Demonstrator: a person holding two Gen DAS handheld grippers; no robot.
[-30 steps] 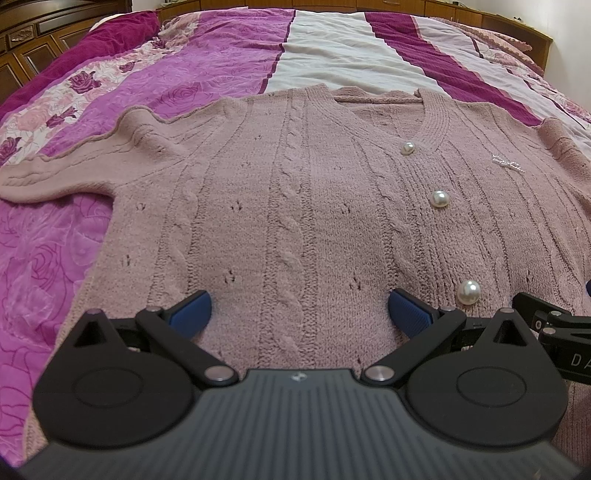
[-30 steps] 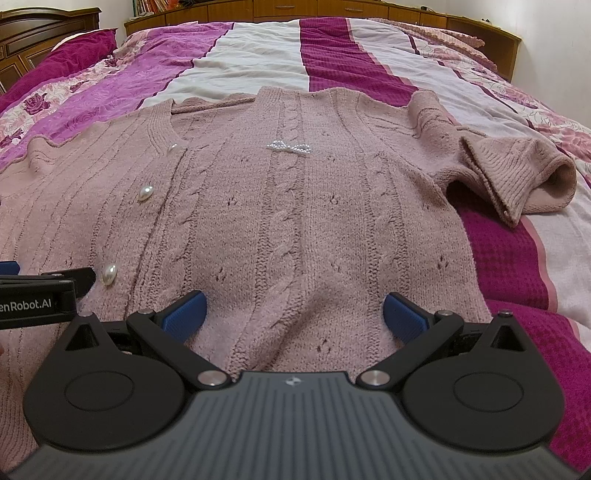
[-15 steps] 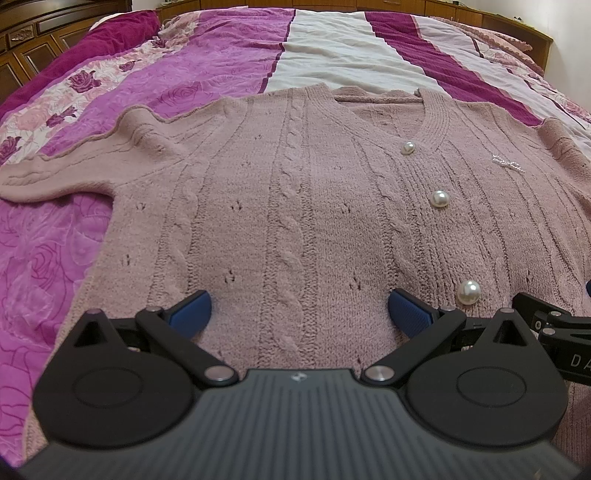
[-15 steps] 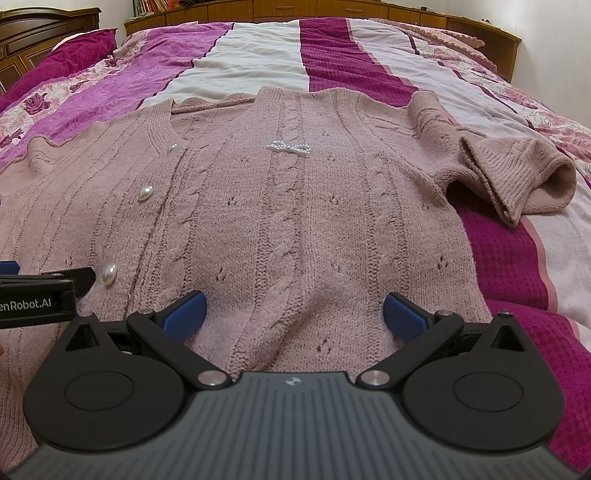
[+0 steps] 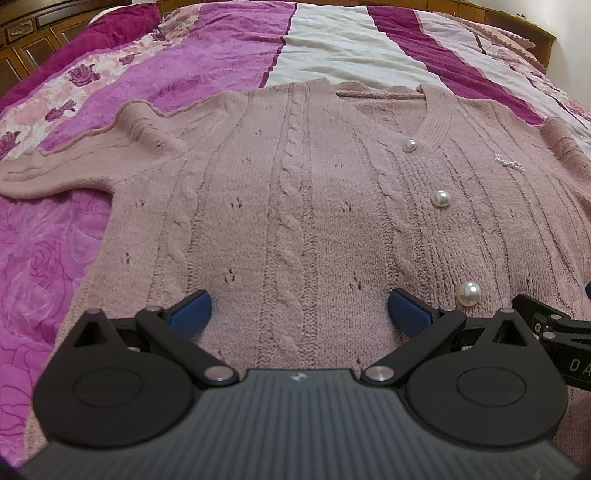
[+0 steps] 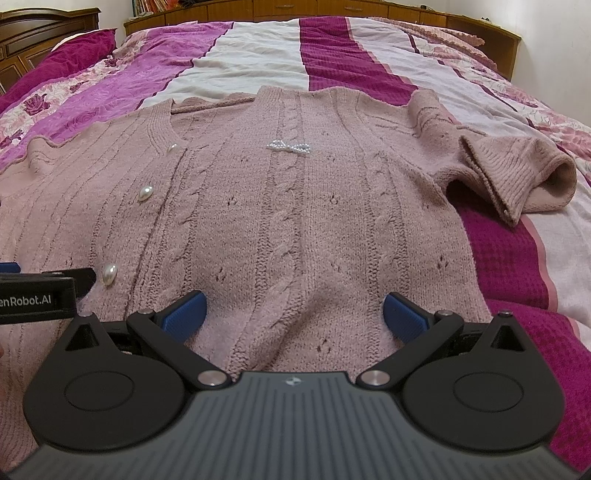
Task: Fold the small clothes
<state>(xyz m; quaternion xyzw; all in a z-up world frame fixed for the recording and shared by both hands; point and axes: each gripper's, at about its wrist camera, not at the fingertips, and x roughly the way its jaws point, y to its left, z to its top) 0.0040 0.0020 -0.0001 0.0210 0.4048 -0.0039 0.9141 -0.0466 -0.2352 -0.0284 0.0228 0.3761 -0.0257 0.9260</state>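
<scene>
Cardigan (image 5: 295, 206), dusty-pink cable knit, lies flat and face-up on a bed. Nearest, the left gripper (image 5: 299, 314) and right gripper (image 6: 293, 312) hover over its hem, side by side, blue pads spread wide, gripping nothing. Round pearl buttons (image 5: 441, 198) run up the placket; a beaded bow (image 6: 289, 146) sits beyond. One ribbed cuff (image 6: 517, 177) lies bunched. Farther back, a striped magenta-and-white quilt (image 6: 258, 62) reaches a wooden headboard (image 6: 332, 9).
</scene>
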